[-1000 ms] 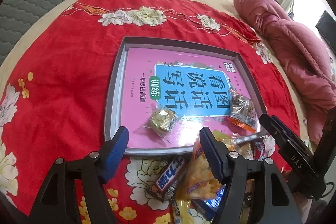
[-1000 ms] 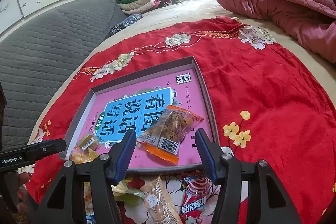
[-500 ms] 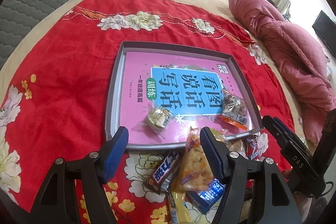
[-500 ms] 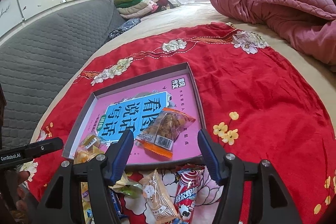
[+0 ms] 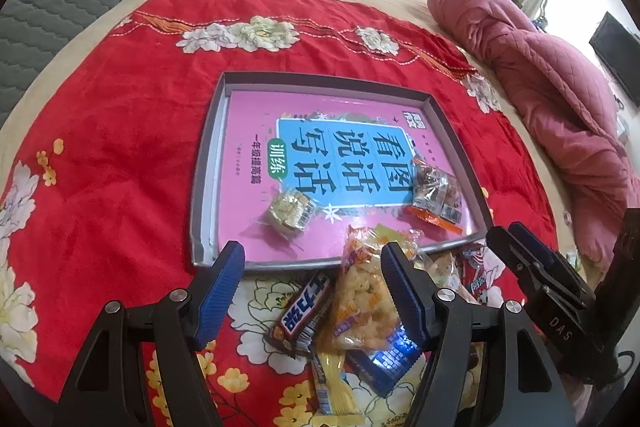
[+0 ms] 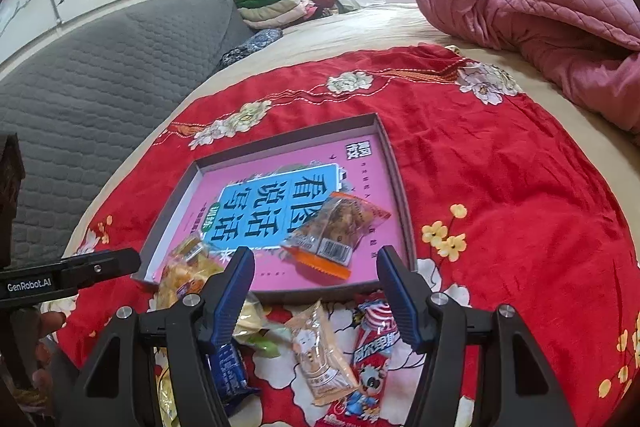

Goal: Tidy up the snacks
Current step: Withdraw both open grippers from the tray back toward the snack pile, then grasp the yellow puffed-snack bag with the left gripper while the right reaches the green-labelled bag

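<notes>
A grey tray (image 5: 208, 187) lined with a pink book lies on the red cloth. In it rest a small gold-wrapped snack (image 5: 290, 211) and a clear orange-edged packet (image 5: 434, 195) (image 6: 336, 227). My left gripper (image 5: 312, 263) hangs open above the tray's near rim and a pile of loose snacks: a chocolate bar (image 5: 302, 311), a puffed-snack packet (image 5: 364, 291) and a blue packet (image 5: 390, 359). My right gripper (image 6: 316, 263) is open too, empty, just short of the orange-edged packet. Under it lie a beige packet (image 6: 320, 351) and a red lollipop packet (image 6: 372, 351).
The red floral cloth (image 5: 120, 147) covers a bed. A pink quilt (image 6: 540, 15) is bunched at the right and a grey padded headboard (image 6: 100, 67) runs along the left. Folded clothes (image 6: 280, 3) are stacked at the far end. Each gripper shows at the edge of the other's view.
My right gripper has drawn back and up from the orange-edged packet, which stays in the tray. More of the loose pile now shows below both grippers. The left gripper has hardly shifted.
</notes>
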Demonstrator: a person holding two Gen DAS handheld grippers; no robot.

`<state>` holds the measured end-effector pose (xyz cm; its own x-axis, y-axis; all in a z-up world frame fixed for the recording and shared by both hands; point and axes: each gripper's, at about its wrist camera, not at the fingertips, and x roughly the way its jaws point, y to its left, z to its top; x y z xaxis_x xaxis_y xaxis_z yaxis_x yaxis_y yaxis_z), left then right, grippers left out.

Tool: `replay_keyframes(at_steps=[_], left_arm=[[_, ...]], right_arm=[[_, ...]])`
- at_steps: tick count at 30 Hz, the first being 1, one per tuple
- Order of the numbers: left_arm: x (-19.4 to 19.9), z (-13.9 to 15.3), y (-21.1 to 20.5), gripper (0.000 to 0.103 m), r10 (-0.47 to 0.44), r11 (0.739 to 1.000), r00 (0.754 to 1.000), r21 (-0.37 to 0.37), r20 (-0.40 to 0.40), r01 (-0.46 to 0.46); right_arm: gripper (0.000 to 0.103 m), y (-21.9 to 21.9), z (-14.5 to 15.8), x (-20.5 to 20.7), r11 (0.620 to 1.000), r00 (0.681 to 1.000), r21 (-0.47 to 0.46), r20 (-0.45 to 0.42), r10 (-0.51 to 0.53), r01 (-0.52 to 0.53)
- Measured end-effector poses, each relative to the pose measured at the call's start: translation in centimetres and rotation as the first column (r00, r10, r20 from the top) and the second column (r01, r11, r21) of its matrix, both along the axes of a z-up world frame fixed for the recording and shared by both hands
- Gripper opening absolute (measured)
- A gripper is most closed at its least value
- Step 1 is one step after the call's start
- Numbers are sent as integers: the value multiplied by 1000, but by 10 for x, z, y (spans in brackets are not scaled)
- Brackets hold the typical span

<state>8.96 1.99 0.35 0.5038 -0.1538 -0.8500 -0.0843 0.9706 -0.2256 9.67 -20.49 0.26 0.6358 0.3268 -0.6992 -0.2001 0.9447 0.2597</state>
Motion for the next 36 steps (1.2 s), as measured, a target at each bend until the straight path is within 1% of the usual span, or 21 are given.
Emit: replay_keyframes(at_steps=[13,15,23,26,28,31,36], left_arm=[[-4,-6,-10,73,-40,999,999,-19,-35,39],[-4,-7,-11,73,-43,999,998,-20,-42,43],[-6,-14,-19,73,-62,998,996,-26,-69,61],[-7,-16,-20,73,-69,997,995,-36,-76,66],[-6,-19,-21,73,-70,997,994,-40,-82,67],[-5,-21,-23,73,-71,997,994,-35,-89,68],[-4,-23,-26,73,-77,997,992,-34,-95,74]], right_arm=[[63,14,-2,-12,997,997,-25,-14,72,-72],[67,16,-4,-14,996,996,-31,-23,87,-88],[70,23,-9,-22,989,991,-65,-37,130,-132],[75,24,-12,-23,987,988,-68,-49,144,-147],[77,24,-13,-24,986,987,-70,-50,151,-154],[82,26,-14,-25,984,986,-75,-51,160,-163],[83,31,-20,-26,977,981,-105,-62,181,-187]])
